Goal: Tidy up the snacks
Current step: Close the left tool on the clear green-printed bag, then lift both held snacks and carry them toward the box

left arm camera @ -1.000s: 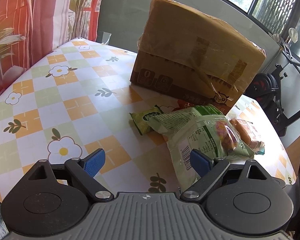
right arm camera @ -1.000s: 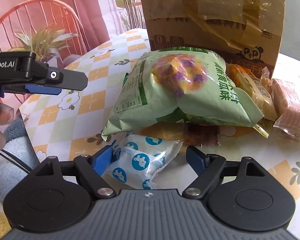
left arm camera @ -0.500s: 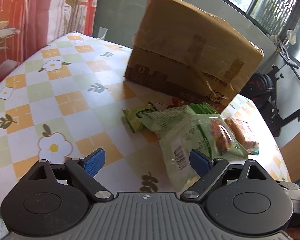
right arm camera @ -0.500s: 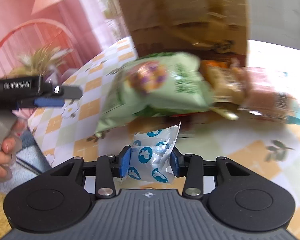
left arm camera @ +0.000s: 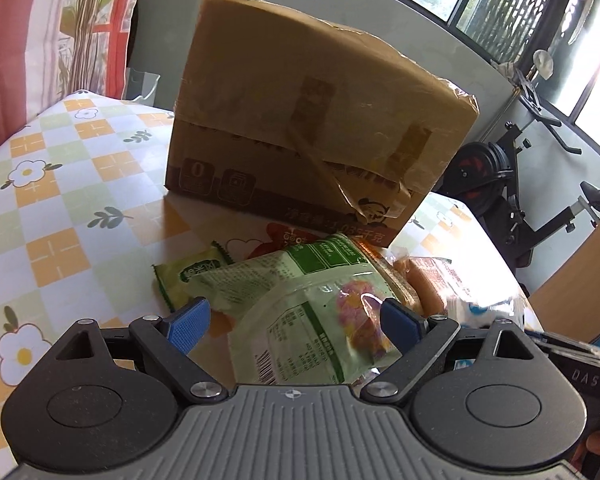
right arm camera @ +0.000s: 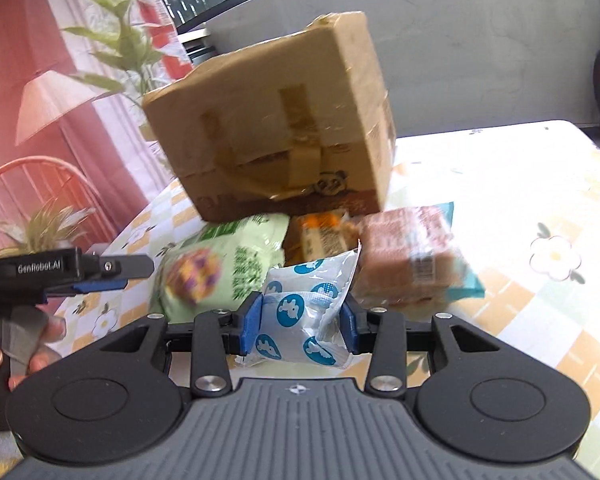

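Note:
My right gripper (right arm camera: 302,322) is shut on a white snack packet with blue rabbit prints (right arm camera: 304,312) and holds it above the table. My left gripper (left arm camera: 294,320) is open, its blue pads either side of a large light-green snack bag (left arm camera: 312,312) that lies on the table; the bag also shows in the right wrist view (right arm camera: 220,268). A small green packet (left arm camera: 188,278) lies left of the bag. An orange packet (right arm camera: 320,236) and a pinkish wafer pack (right arm camera: 412,256) lie beside it. The held white packet shows at the right edge of the left wrist view (left arm camera: 480,308).
A taped brown cardboard box (left arm camera: 312,140) stands behind the snacks on the flower-patterned tablecloth (left arm camera: 52,208). The left gripper shows at the left of the right wrist view (right arm camera: 72,272). An exercise bike (left arm camera: 512,184) stands beyond the table's far right edge.
My right gripper closed on the white rabbit packet and lifted it, swinging right. My left gripper moved forward and right, so the green bag now lies between its open pads.

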{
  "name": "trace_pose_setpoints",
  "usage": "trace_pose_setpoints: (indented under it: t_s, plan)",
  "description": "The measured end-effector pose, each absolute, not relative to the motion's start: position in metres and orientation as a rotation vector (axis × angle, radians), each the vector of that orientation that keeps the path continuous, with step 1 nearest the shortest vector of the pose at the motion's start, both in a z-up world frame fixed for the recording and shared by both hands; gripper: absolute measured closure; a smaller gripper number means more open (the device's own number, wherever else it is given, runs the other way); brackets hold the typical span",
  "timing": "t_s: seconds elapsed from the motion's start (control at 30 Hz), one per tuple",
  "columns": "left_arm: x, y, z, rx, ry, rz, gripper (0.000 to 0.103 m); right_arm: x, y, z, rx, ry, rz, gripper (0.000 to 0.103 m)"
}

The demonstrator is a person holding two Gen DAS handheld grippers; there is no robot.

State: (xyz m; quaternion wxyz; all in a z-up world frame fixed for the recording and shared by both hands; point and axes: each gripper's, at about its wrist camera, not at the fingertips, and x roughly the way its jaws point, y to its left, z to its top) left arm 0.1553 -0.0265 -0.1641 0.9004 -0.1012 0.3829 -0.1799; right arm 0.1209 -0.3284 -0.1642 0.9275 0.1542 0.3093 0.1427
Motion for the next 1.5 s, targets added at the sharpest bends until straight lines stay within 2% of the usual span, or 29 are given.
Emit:
trace_pose_setpoints:
  t_s: [0.17, 0.33, 0.63, 0.97, 1.0, 1.07, 1.23, 1.37, 1.5]
  plan:
    - [0.158, -0.019, -0.167, -0.229, 0.809, -0.357, 0.01, 0.144, -0.319, -0.157, 0.236, 0.586, 0.313, 0.061]
    - [0.162, -0.005, -0.169, -0.221, 0.823, -0.312, 0.01, 0.157, -0.295, -0.17, 0.178, 0.656, 0.372, 0.061]
    - [0.181, 0.012, -0.19, -0.365, 0.881, -0.309, 0.009, 0.153, -0.272, -0.192, 0.179, 0.73, 0.418, 0.061]
    - [0.205, 0.015, -0.219, -0.563, 0.93, -0.372, 0.007, 0.168, -0.268, -0.192, 0.181, 0.752, 0.4, 0.061]
    - [0.207, 0.014, -0.22, -0.57, 0.935, -0.381, 0.008, 0.17, -0.269, -0.192, 0.186, 0.755, 0.398, 0.061]
    - [0.209, 0.011, -0.222, -0.583, 0.943, -0.42, 0.016, 0.172, -0.269, -0.192, 0.196, 0.758, 0.395, 0.061]
    - [0.201, 0.012, -0.211, -0.521, 0.879, -0.413, 0.041, 0.173, -0.271, -0.189, 0.204, 0.749, 0.386, 0.061]
    - [0.188, 0.015, -0.19, -0.411, 0.807, -0.386, 0.046, 0.17, -0.274, -0.181, 0.202, 0.729, 0.38, 0.061]
    - [0.174, 0.02, -0.163, -0.326, 0.725, -0.37, 0.047, 0.167, -0.281, -0.169, 0.206, 0.695, 0.366, 0.061]
